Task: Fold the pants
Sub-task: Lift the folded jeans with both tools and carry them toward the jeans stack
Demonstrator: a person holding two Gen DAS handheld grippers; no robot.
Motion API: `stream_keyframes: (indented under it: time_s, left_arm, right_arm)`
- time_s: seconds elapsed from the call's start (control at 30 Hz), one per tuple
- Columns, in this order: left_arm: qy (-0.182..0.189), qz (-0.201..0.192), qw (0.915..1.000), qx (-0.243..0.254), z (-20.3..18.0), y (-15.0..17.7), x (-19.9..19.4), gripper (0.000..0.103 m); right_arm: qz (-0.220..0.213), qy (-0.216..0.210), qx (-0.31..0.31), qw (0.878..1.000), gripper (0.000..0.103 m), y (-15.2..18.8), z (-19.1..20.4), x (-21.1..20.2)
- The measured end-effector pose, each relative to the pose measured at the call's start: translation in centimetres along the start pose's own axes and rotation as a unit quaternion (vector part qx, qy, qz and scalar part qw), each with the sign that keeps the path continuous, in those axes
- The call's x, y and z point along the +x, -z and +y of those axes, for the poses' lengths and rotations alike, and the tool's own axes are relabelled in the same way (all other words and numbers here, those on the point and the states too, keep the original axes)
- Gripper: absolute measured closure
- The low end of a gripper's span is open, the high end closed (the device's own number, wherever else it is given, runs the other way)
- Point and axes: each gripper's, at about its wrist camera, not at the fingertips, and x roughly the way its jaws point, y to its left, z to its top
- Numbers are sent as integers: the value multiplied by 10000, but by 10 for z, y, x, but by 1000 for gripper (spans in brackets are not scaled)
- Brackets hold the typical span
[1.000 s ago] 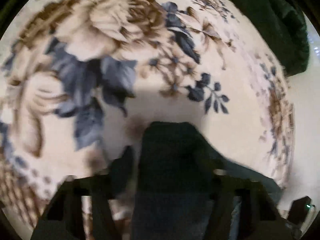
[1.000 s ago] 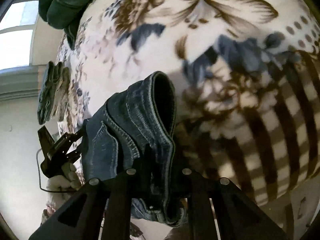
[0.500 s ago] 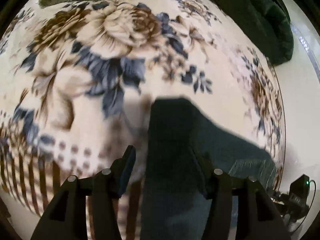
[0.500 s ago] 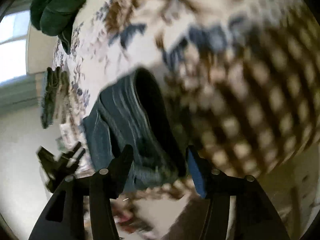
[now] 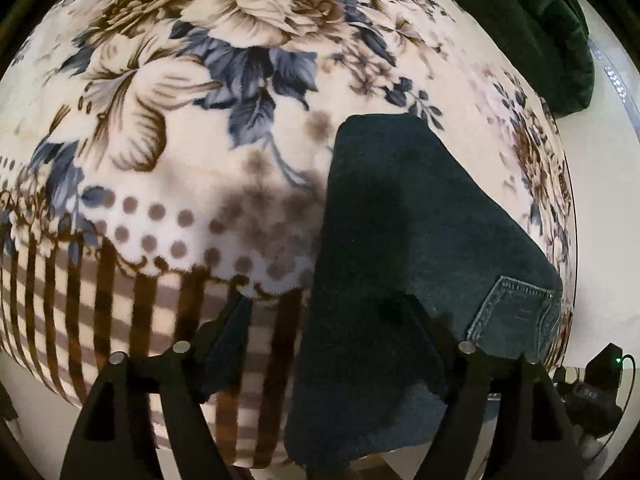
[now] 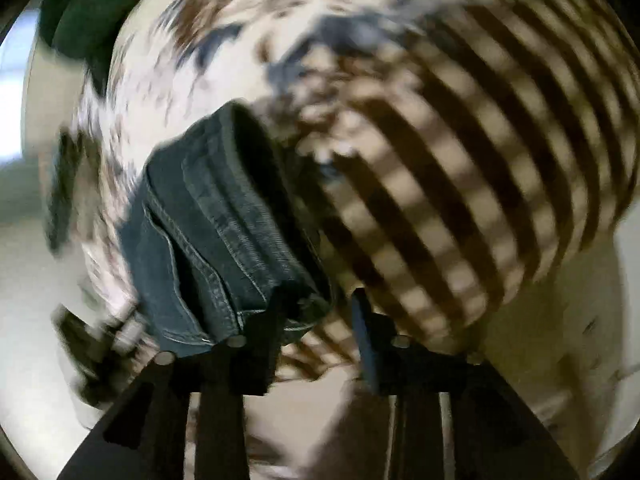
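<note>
Denim pants [image 5: 404, 240] are lying in a folded bundle on the floral blanket [image 5: 200, 100], near its striped edge, with a back pocket [image 5: 516, 312] facing up in the left wrist view. You are holding the left gripper [image 5: 332, 344] with its fingers [image 5: 224, 340] spread wide; the denim is sitting between them and over the right one, so nothing is being pinched there. Your right gripper [image 6: 316, 332] is also showing its fingers [image 6: 366, 344] spread apart, and the folded seam end of the pants [image 6: 224, 240] is resting against the left finger only, not clamped. That view is blurred, so contact is hard to confirm. Judging by both being open, you are likely letting the bundle settle flat on the blanket so the fold holds by its own weight. A dark green cloth [image 5: 532, 28] is sitting at the far edge, well apart from the pants. One risk: thick denim may be springing open if left unpressed.
</note>
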Motion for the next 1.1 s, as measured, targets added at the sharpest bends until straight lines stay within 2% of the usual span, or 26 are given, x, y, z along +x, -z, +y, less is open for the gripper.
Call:
stream_keyframes:
  time_s: [0.07,0.1,0.13,0.23,0.3,0.33,0.43,0.47,0.53,0.6,0.67,0.73,0.8,0.83,0.87,0.97,1.0,1.03,1.07,1.1]
  left_arm:
    - [28,2,10000,10,1,1,0,27]
    - [52,8,10000,-12,1,2,1,27]
    - [100,18,9999,-56,3,3,2,27]
    - [178,34,9997,-180,6,5,4,27]
    - [203,29,9996,-213,6,5,4,27]
    - [205,17,9996,-214,6,5,5,27]
    - [203,10,9996,-211,5,5,6,27]
    - [202,14,9996,-208,5,5,6,27]
    - [205,25,9996,-204,6,6,7,27]
    - [238,41,9995,-220,8,7,9,26]
    - [269,72,9993,-262,10,8,11,21]
    - [294,97,9991,-298,12,9,13,19]
    - [315,157,9989,-315,11,10,16,17]
    - [307,170,9989,-304,10,11,16,17]
    - [315,165,9989,-297,10,12,16,17]
    - [491,133,9982,-320,9,12,14,17]
    - [670,54,9972,-317,9,12,14,13]
    - [825,14,9961,-325,7,12,15,9]
    - [973,1,9947,-347,6,12,18,0]
    - [1125,36,9929,-380,5,11,24,0]
  right_arm:
    - [-208,-532,347,9978,33,7,-10,-9]
    - [-279,-667,448,9964,28,10,-13,-10]
    - [-306,-898,618,9936,25,14,-18,-8]
    - [124,-1676,1214,9783,25,21,-33,27]
    - [321,-1957,1307,9714,25,21,-30,51]
    - [289,-1970,1302,9713,25,20,-29,58]
    - [-109,-2015,1309,9706,55,15,-17,69]
    - [-263,-1906,1174,9743,64,13,-9,67]
    - [-687,-1657,546,9823,71,14,21,47]
    - [-943,-1560,13,9832,72,19,45,30]
    - [-1148,-1176,-535,9849,73,21,66,20]
    - [-1045,-849,-491,9897,72,12,60,31]
    - [-724,-530,-279,9956,71,2,42,51]
    - [-665,-537,-244,9960,65,0,38,55]
    - [-660,-635,-198,9956,54,-1,35,55]
    - [-628,-1130,20,9916,35,2,27,48]
    - [-643,-1249,81,9900,29,1,25,48]
    - [-611,-1423,111,9879,19,1,21,48]
    - [-524,-1653,150,9847,12,1,20,54]
    - [-454,-1811,200,9822,11,3,19,59]
